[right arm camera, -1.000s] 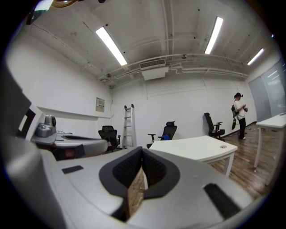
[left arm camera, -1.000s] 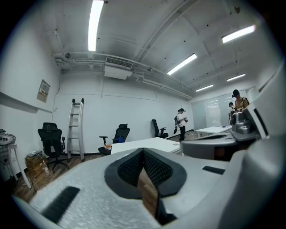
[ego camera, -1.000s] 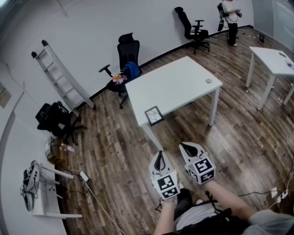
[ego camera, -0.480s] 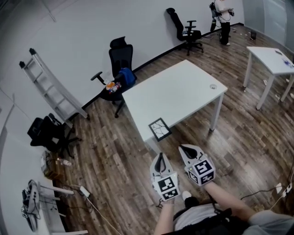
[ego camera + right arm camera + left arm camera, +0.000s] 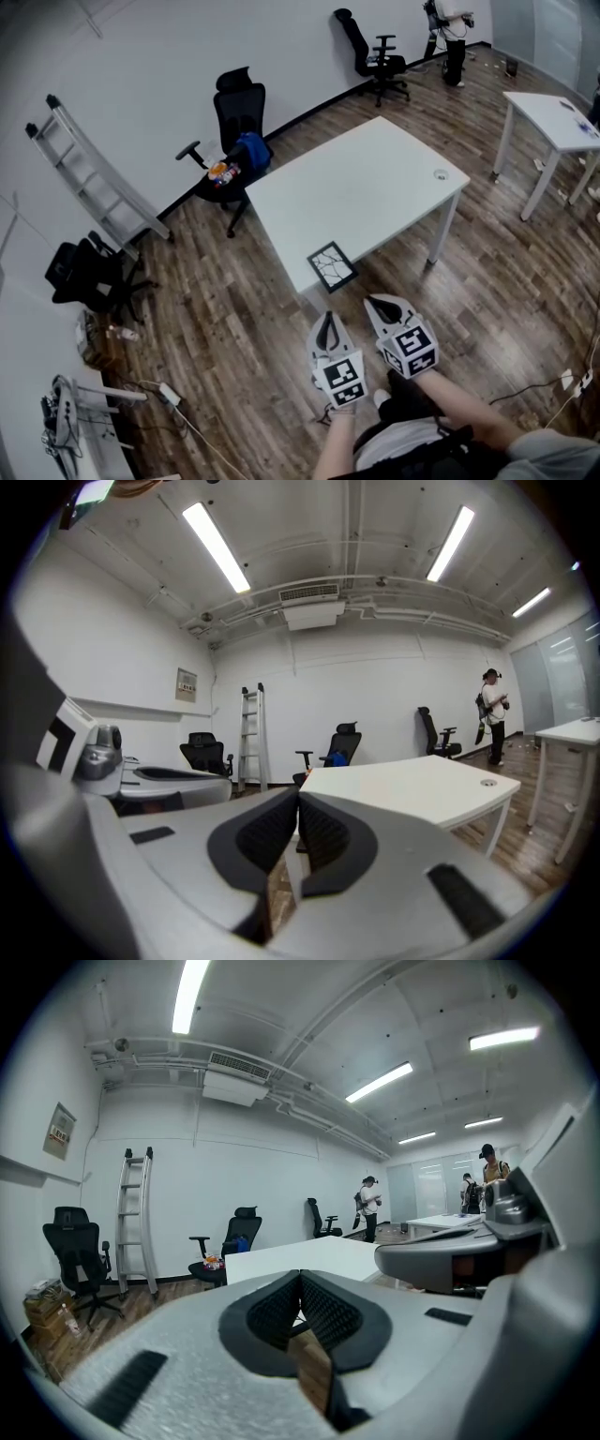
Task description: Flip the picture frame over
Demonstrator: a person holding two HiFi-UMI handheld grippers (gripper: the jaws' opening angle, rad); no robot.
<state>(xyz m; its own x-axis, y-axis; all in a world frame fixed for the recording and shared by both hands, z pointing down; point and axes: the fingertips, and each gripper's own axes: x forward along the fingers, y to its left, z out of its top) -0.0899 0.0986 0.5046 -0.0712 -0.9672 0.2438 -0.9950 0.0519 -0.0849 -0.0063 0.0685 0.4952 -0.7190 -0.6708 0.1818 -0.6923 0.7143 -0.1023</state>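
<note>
Our left gripper (image 5: 300, 1275) has its fingers pressed together with nothing between them, and the right gripper (image 5: 298, 795) has its fingers closed the same way, on nothing. In both gripper views the fingers hide the frame. In the head view, the frame (image 5: 332, 266) lies flat just ahead of both grippers, apart from them, at the table's (image 5: 375, 178) near corner. It has a dark border and a pale face with dark branching lines, too small to read.

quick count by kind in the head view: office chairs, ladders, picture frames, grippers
office chairs: 3
ladder: 1
picture frame: 1
left gripper and right gripper: 2
total: 7
</note>
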